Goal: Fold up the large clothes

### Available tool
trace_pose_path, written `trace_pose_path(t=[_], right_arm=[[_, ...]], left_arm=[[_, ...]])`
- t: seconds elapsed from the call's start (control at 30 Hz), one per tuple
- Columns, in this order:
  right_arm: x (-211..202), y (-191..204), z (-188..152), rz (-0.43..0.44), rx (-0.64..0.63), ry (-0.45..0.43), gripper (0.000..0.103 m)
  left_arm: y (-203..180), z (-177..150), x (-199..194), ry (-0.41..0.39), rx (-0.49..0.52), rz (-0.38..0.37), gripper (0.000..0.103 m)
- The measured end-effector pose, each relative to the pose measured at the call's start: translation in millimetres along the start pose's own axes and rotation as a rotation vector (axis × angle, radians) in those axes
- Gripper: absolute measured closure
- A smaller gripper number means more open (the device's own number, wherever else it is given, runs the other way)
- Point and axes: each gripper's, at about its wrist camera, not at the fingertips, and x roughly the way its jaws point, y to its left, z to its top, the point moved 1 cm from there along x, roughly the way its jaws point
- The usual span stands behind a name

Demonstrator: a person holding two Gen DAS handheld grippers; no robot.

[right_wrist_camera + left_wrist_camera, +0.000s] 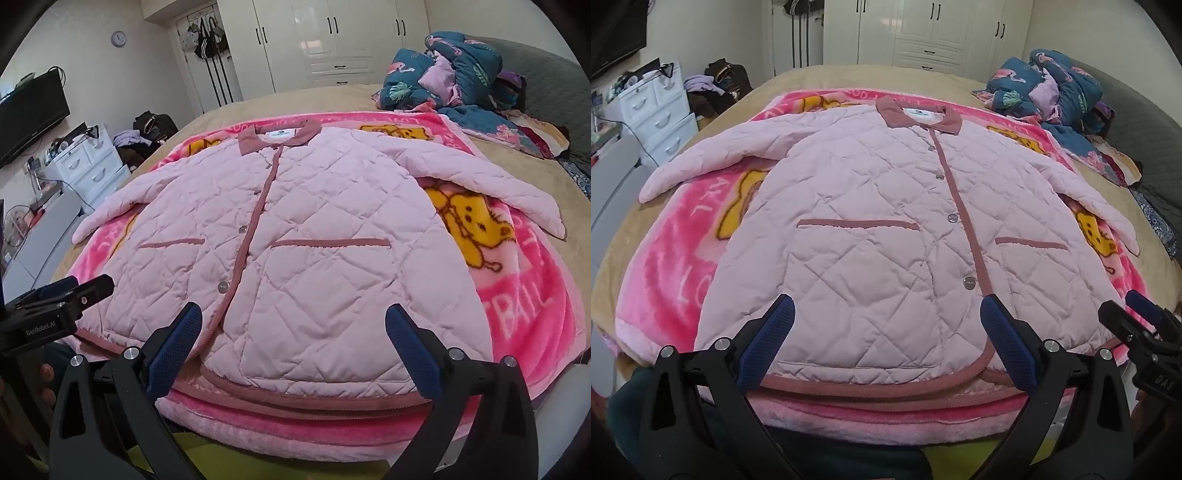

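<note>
A pale pink quilted jacket (871,229) with dusty-rose collar, placket and pocket trim lies flat, front up and buttoned, on a pink cartoon blanket (672,266). Both sleeves spread out to the sides. It shows in the right wrist view too (314,236). My left gripper (886,321) is open and empty, hovering over the jacket's hem left of the placket. My right gripper (293,325) is open and empty over the hem right of the placket. The right gripper also shows in the left wrist view (1123,317), and the left gripper in the right wrist view (74,291).
The blanket (524,295) lies on a tan bed (820,74). A crumpled blue floral quilt (1052,88) is piled at the far right corner. A white drawer unit (657,110) and a clothes pile stand left of the bed. White wardrobes (931,29) line the back wall.
</note>
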Motion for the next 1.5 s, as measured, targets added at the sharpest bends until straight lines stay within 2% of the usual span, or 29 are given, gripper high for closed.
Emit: trace_pose_path(t=[1.5], right_arm=[[1.0,-0.2,2.5,-0.001,-0.011,-0.012,0.004]], left_arm=[[4.9,-4.6,-0.9,-0.001,0.011,0.016,0.009]])
